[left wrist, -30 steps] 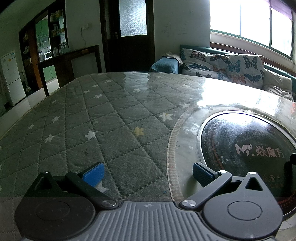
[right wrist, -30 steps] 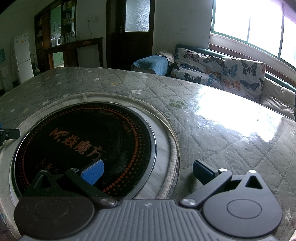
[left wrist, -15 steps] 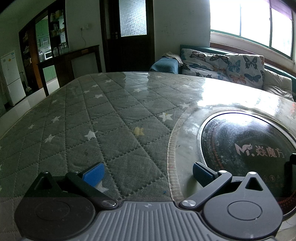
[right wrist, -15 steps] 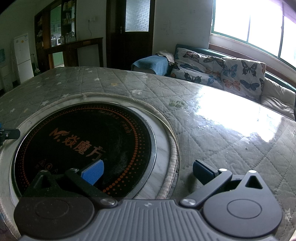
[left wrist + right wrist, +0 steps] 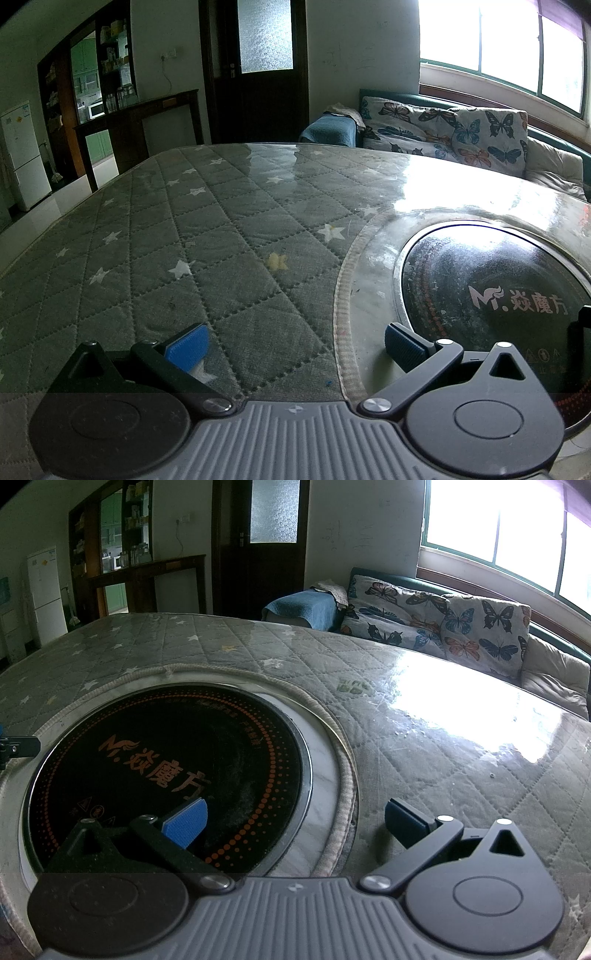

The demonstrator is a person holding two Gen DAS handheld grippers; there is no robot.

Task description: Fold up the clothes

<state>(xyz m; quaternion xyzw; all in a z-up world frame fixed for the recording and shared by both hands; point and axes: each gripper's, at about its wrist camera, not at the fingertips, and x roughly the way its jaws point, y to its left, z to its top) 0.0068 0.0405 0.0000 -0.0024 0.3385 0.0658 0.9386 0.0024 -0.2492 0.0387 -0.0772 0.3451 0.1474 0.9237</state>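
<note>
Counter [image 5: 221, 236] under quilted star-print cover and clear sheet fills both views; round black cooktop [image 5: 166, 775] is set into it and serves as landmark. Sofa with butterfly cushions [image 5: 443, 613] stands beyond the cooktop, under the window. No clothes visible in either view; location of garment cannot be told. Left claw [image 5: 293, 341] sits low, just left of the cooktop, fingers apart, empty. Right claw [image 5: 293, 818] straddles the cooktop's right rim, fingers apart, empty. Judgement: both held parked, ready, folding not begun.
</note>
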